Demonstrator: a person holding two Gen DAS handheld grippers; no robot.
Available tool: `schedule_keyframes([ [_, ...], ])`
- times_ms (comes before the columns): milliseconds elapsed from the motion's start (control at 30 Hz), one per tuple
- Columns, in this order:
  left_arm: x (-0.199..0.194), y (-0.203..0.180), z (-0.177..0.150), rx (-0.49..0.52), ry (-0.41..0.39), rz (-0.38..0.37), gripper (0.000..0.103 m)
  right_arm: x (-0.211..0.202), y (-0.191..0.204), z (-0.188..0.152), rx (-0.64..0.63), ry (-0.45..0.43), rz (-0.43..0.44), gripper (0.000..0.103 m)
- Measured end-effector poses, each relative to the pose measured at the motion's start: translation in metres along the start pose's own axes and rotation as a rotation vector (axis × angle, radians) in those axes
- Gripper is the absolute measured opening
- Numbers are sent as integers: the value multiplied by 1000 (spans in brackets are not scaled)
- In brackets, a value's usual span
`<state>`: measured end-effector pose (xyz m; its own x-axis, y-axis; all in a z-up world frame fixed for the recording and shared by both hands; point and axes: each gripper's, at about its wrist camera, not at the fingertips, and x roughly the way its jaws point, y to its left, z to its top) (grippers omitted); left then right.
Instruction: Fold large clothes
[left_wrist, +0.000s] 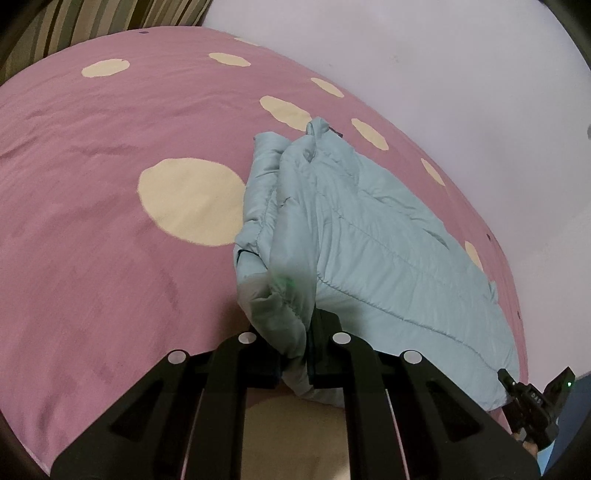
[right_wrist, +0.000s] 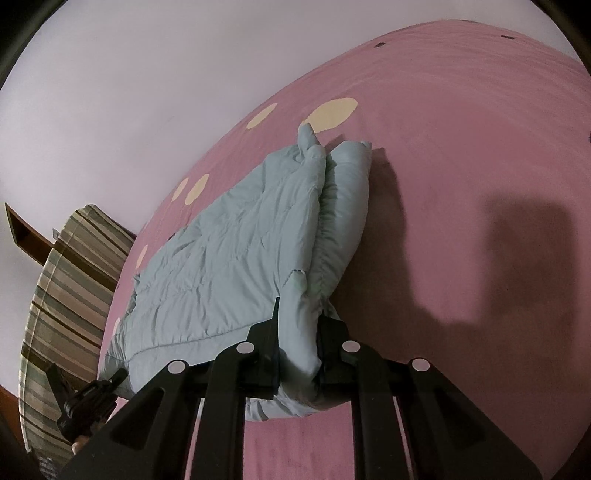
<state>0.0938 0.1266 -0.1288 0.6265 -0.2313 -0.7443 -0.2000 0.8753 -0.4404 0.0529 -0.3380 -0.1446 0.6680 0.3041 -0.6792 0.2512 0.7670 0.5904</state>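
A light blue quilted jacket (left_wrist: 369, 240) lies folded lengthwise on a pink bedspread (left_wrist: 92, 166) with cream dots. My left gripper (left_wrist: 295, 350) is shut on a bunched corner of the jacket's near edge, and the fabric is lifted between its fingers. In the right wrist view my right gripper (right_wrist: 299, 354) is shut on the other near corner of the jacket (right_wrist: 229, 258). Each view also shows the other gripper at the jacket's far corner: the right gripper (left_wrist: 508, 380) and the left gripper (right_wrist: 114, 380).
A pale wall (left_wrist: 443, 55) runs along the bed's far side. Striped fabric (right_wrist: 62, 295) stands at the bed's end beside a brown wooden shelf (right_wrist: 26, 236). The bedspread (right_wrist: 461, 147) stretches wide beyond the jacket, with a shadow across it.
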Motion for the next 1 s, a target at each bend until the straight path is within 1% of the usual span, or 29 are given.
schedule_keyframes([
  [400,-33,16,-31,-7,16,-12,9,-16,-6,-15,-13,25,2,14],
  [533,-32,24,-39,-14,32,-19,9,-13,-12,-19,-13,45,-4,14],
  [700,-29,25,-40,2,28,-20,11,-4,-19,-18,5,58,0,15],
  [800,-32,24,-39,22,19,-12,16,-5,-20,-15,2,58,1,19],
  [833,-35,24,-38,25,16,-10,22,-6,-23,-14,-1,58,-3,21],
  [867,-37,26,-37,32,19,-12,26,-7,-23,-14,-2,58,-7,23],
  [933,-43,29,-37,44,23,-12,39,-11,-25,-14,-3,59,-17,27],
  [967,-46,31,-37,49,24,-9,42,-15,-26,-14,-5,58,-29,31],
  [1000,-51,34,-37,54,25,-5,48,-20,-27,-14,-11,54,-45,36],
])
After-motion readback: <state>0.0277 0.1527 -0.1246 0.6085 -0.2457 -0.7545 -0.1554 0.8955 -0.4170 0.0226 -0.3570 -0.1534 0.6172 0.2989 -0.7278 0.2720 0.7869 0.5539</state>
